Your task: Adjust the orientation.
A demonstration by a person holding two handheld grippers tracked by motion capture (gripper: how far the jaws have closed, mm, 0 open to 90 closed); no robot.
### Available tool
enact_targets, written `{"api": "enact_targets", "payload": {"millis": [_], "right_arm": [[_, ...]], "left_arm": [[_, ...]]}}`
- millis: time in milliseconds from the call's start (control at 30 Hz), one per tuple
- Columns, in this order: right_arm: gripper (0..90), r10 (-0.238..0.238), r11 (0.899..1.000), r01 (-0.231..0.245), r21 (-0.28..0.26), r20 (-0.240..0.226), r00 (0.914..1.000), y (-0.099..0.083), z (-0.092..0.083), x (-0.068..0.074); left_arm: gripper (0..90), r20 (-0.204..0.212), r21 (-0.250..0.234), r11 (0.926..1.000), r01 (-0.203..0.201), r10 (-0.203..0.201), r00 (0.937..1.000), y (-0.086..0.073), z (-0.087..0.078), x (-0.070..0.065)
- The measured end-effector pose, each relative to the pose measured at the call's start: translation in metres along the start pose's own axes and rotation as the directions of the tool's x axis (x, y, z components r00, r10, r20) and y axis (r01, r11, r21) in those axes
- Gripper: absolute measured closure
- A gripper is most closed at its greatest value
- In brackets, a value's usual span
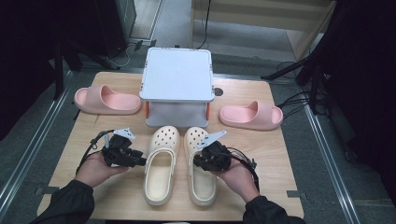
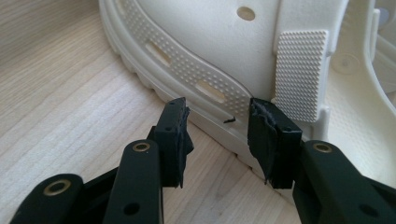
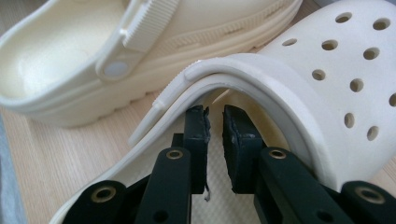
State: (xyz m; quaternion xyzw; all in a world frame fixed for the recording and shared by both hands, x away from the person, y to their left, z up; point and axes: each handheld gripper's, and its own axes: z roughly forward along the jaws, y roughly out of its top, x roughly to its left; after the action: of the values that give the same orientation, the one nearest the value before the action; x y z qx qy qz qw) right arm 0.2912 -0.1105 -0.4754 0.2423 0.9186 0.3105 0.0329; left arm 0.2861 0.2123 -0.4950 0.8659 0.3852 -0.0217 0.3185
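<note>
Two cream clogs lie side by side, toes pointing away, at the front of the wooden table (image 1: 280,154). My left gripper (image 1: 142,162) sits against the outer side of the left clog (image 1: 160,168). In the left gripper view its jaws (image 2: 217,116) stand apart, their tips at the ribbed sole edge of that clog (image 2: 210,42), and the pads do not press on it. My right gripper (image 1: 195,161) reaches into the right clog (image 1: 201,186). Its jaws (image 3: 215,119) are close together with a narrow empty gap, under the perforated upper (image 3: 327,84). The left clog (image 3: 187,37) lies beyond.
A white box-like stand (image 1: 177,74) rises at the middle back, just behind the clogs' toes. One pink slide (image 1: 107,100) lies at the back left and another pink slide (image 1: 251,115) at the right. Dark stands and cables ring the table.
</note>
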Motion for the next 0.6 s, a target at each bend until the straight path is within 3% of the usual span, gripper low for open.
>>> {"api": "enact_targets", "payload": {"millis": [400,467,600], "right_arm": [[80.7,0.028,0.999,-0.028,-0.038,0.008,0.9996,0.007,0.011,0.011],[80.7,0.016,0.999,-0.015,-0.047,0.014,0.9998,0.008,0.012,0.012],[80.2,0.025,0.999,-0.024,-0.048,0.014,0.9996,0.007,0.012,0.012]], "left_arm": [[56.7,0.029,0.019,0.9982,-0.056,0.056,0.998,0.002,0.005,-0.013],[56.4,0.029,0.025,0.9973,-0.068,0.068,0.9973,0.003,0.006,-0.014],[55.4,0.028,0.018,0.9981,-0.059,0.059,0.9979,0.002,0.005,-0.013]]}}
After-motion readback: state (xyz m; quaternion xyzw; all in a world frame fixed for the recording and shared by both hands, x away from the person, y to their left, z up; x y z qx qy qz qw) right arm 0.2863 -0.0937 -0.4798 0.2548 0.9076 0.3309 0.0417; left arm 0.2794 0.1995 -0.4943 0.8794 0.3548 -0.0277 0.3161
